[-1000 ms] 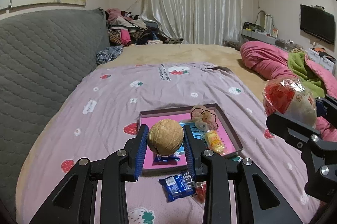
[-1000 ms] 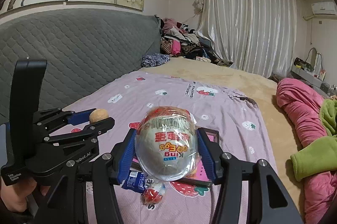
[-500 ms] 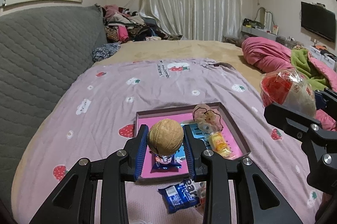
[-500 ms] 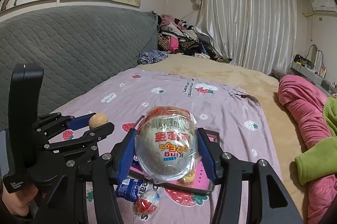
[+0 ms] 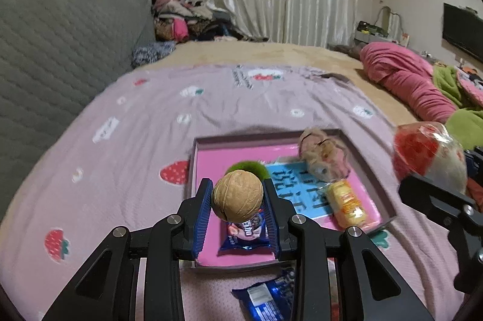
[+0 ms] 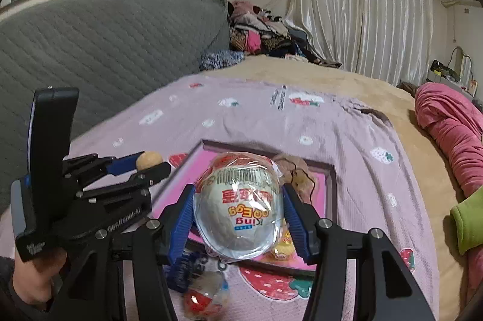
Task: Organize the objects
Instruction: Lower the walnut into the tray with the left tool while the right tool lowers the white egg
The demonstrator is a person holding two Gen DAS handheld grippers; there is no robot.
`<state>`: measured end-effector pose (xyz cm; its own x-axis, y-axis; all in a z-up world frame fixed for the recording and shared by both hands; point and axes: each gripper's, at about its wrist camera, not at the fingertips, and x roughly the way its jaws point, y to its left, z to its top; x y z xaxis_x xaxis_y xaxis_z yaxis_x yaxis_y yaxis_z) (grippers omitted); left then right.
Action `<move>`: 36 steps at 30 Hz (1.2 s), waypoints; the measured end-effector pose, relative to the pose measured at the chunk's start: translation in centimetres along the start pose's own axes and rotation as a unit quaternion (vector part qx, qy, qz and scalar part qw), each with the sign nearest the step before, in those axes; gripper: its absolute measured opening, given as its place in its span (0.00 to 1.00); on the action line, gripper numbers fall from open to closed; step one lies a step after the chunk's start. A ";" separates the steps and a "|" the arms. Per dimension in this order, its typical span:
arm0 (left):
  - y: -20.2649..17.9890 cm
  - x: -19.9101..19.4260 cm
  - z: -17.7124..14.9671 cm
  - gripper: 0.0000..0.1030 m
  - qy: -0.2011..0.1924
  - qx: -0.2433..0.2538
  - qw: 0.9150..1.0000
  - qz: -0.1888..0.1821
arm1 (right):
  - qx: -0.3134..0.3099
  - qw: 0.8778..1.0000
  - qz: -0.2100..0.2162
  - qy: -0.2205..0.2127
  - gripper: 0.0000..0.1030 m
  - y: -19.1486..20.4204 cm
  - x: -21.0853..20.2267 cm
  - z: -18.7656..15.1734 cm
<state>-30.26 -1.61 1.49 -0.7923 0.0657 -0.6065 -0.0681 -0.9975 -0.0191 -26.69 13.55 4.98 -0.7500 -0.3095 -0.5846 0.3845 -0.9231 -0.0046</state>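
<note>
My left gripper [image 5: 238,201] is shut on a walnut [image 5: 238,196] and holds it above the near left part of a pink tray [image 5: 208,158] on the bed. My right gripper [image 6: 238,215] is shut on a wrapped toy egg [image 6: 238,212] above the tray's [image 6: 329,188] near edge; the egg also shows at the right of the left wrist view [image 5: 428,155]. In the tray lie a blue snack packet [image 5: 244,236], a yellow candy [image 5: 347,201], a plush toy [image 5: 324,153] and something green [image 5: 250,168]. The walnut shows small in the right wrist view [image 6: 148,160].
A blue snack packet [image 5: 265,300] and a small wrapped egg [image 6: 205,295] lie on the purple strawberry sheet [image 5: 120,170] in front of the tray. A grey headboard [image 5: 60,49] runs along the left. Pink and green bedding [image 5: 422,85] is piled on the right.
Both grippers have moved forward and down toward the tray, each still holding its object. The tray looks larger and closer, and the green thing now shows behind the walnut.
</note>
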 end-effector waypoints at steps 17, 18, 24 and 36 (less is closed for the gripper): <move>1.5 6.5 -2.8 0.33 0.014 -0.009 1.000 -0.015 | 0.012 1.000 -0.001 0.026 0.55 -1.2 8.5 -1.3; 1.6 6.8 -2.8 0.33 0.009 -0.011 1.000 -0.019 | 0.013 1.000 -0.002 0.026 0.55 -1.1 8.9 -1.2; 2.4 8.1 -3.0 0.33 0.018 -0.019 0.999 -0.020 | 0.022 1.000 -0.003 0.019 0.55 -1.2 10.3 -2.0; 1.9 9.0 -3.5 0.33 0.031 -0.013 0.999 -0.019 | 0.009 0.999 -0.006 0.053 0.55 -1.2 13.0 -3.7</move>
<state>-35.40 -3.04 -6.77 -0.7497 0.1028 -0.6537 -0.0817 -0.9947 -0.0627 -34.87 11.47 -5.59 -0.6924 -0.2735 -0.6676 0.3655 -0.9308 0.0022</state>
